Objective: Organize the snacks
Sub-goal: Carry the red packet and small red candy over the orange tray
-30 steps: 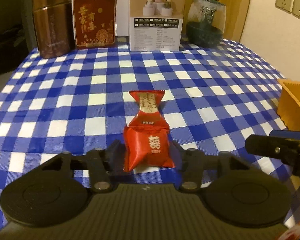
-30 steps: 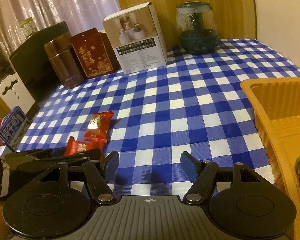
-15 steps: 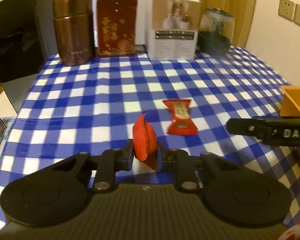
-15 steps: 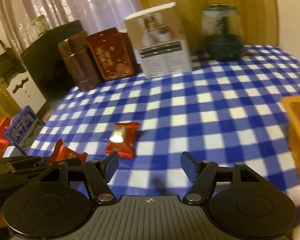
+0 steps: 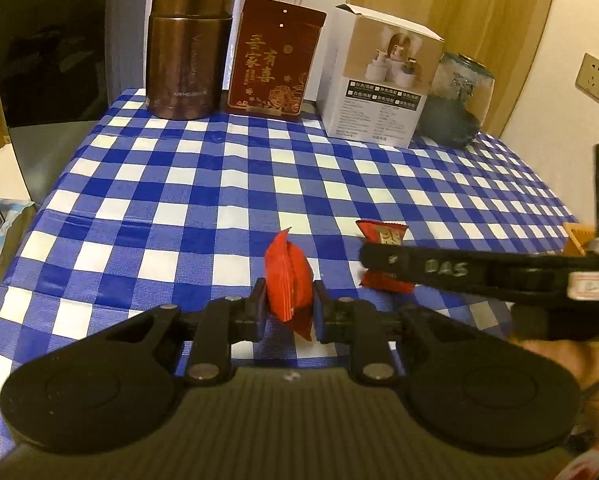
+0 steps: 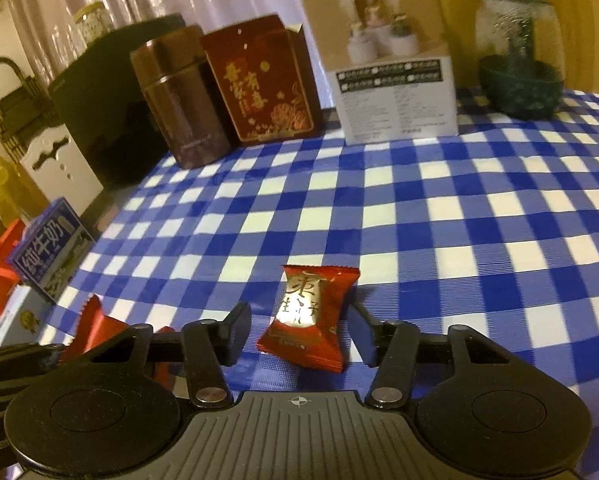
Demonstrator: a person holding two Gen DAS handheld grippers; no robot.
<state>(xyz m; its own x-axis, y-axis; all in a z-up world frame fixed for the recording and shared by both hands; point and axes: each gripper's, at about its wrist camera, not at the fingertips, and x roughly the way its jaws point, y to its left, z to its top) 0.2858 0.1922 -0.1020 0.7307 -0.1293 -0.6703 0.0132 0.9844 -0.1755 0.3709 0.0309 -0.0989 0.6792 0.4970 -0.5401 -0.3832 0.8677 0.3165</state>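
Blue-and-white checked cloth covered the surface (image 5: 227,184), and most of its middle lay bare, with room to move between the near snacks and the far row. The left tool (image 5: 289,314) was clamped narrow on a red candy packet (image 5: 289,284), held edge-up and lifted clear of the cloth, near the surface's front edge. The right tool (image 6: 297,334) had just been closing, its jaws half wide; a second red candy packet (image 6: 309,316) with gold lettering lay flat on the cloth between them, and a gap showed on either side, so the pads did not press it. In the left wrist view the right tool's black finger crossed in front of that packet (image 5: 381,234) from the right. Along the far edge stood a brown canister (image 5: 187,52), a dark red box (image 5: 273,62) with gold characters, a white carton (image 5: 379,80) and a glass jar (image 5: 457,104), side by side and close together. At the right edge an orange basket's corner (image 5: 577,238) showed. Beyond the left edge a blue milk carton (image 6: 51,252) stood off the surface, beside a black cabinet (image 6: 99,108).
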